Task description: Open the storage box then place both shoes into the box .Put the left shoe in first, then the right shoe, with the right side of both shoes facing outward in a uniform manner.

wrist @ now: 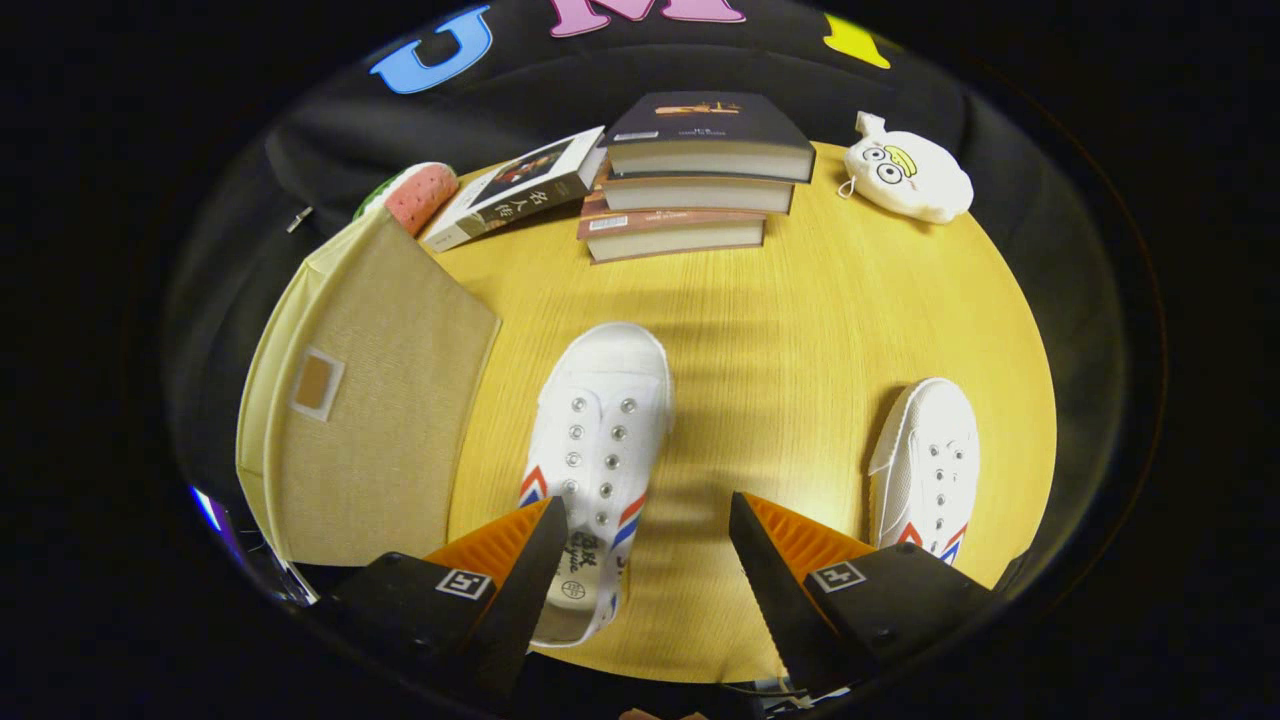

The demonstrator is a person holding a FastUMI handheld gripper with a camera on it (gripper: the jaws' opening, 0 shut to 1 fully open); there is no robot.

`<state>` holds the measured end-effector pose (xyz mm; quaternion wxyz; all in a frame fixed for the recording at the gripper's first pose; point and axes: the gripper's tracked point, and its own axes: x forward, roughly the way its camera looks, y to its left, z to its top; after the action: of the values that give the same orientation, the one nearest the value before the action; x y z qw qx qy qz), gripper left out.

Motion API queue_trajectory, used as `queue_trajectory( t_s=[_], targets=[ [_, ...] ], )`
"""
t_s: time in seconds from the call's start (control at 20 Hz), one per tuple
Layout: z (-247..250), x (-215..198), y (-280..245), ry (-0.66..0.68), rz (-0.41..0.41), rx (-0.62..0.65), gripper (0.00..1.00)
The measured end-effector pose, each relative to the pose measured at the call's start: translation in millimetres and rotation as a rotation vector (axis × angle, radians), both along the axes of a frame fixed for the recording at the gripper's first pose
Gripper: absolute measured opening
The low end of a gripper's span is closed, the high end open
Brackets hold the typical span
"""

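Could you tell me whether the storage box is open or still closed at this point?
Closed: the storage box shows its beige lid flat across the top, both shoes lie on the table, and the open gripper holds nothing.

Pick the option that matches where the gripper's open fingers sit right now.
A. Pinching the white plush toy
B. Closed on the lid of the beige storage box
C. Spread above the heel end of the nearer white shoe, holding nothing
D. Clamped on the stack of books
C: the gripper is open, its fingers spread apart, with the heel of the nearer white shoe by one finger and bare wooden table between them.
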<state>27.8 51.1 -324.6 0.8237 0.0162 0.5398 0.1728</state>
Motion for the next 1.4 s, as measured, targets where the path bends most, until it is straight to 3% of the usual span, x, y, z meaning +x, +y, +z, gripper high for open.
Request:
queue_trajectory(
  t_s=[0.25,0.45,0.5,0.6,0.65,0.8,0.85,0.9,1.15,1.4],
  targets=[
    [-26.5,0.4,15.5,0.095,-0.02,0.074,0.95],
    [-22.9,-2.5,30.5,0.159,-0.027,0.164,0.69],
    [-23.5,-4.5,34.4,0.181,-0.044,0.185,0.53],
    [-23.5,-4.4,34.8,0.186,-0.056,0.197,0.36],
    [-21.1,-3.1,31.9,0.183,-0.06,0.202,0.36],
    [-25.4,-5.4,31.3,0.22,-0.104,0.231,0.14],
    [-27.3,-1.3,30.2,0.23,-0.133,0.252,0.14],
    [-22.0,-4.6,29.0,0.248,-0.151,0.274,0.08],
    [-16.0,-9.3,33.6,0.268,-0.178,0.331,0.08],
    [23.8,-17.9,26.9,0.236,-0.215,0.357,0.07]
  ],
)
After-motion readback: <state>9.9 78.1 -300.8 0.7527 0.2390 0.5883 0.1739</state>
